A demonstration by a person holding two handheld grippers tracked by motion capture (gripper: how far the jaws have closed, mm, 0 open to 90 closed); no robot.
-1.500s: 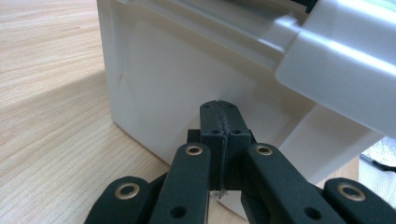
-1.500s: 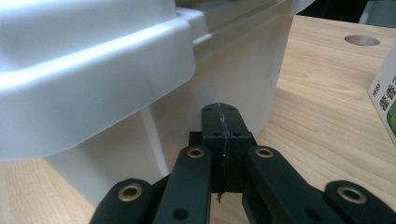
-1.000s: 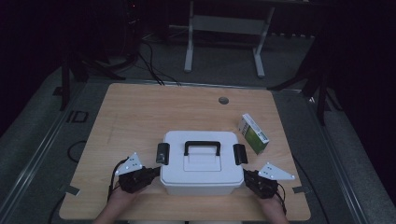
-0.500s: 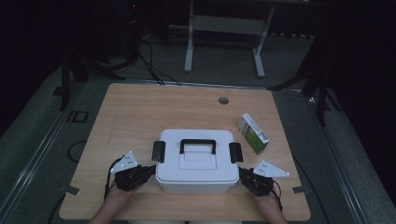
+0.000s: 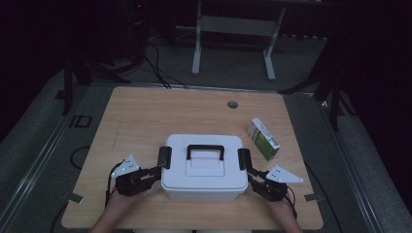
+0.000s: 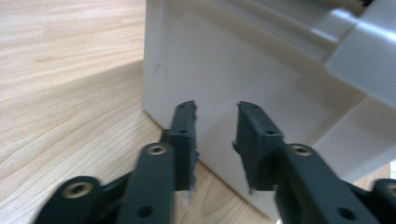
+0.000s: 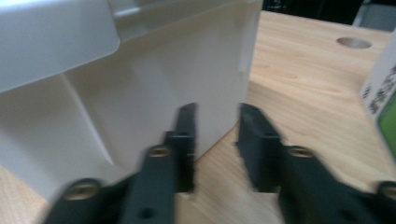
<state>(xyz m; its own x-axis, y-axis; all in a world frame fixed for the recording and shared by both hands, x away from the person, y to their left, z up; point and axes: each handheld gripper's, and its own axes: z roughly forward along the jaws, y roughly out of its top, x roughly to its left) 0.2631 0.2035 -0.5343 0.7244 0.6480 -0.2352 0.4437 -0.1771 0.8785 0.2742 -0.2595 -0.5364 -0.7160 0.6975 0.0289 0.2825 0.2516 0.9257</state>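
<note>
A white lidded box (image 5: 204, 167) with a black handle (image 5: 205, 150) stands at the front middle of the wooden table (image 5: 145, 116). Black latches sit on its left (image 5: 164, 157) and right (image 5: 244, 158) sides. My left gripper (image 5: 156, 174) points at the box's left side. In the left gripper view its jaws (image 6: 215, 126) have just been opening, with nothing between them and the box wall (image 6: 243, 60) just beyond. My right gripper (image 5: 252, 178) points at the right side. Its jaws (image 7: 217, 128) have also just been opening on nothing, close to the box's corner (image 7: 154, 79).
A green and white carton (image 5: 263, 139) lies right of the box, and its edge shows in the right gripper view (image 7: 380, 98). A round cable hole (image 5: 232, 104) sits near the table's far edge. A metal stand (image 5: 233, 29) and cables are on the floor beyond.
Hardly anything has changed in the high view. Both grippers have stayed at the box's sides, and the box has kept almost the same place.
</note>
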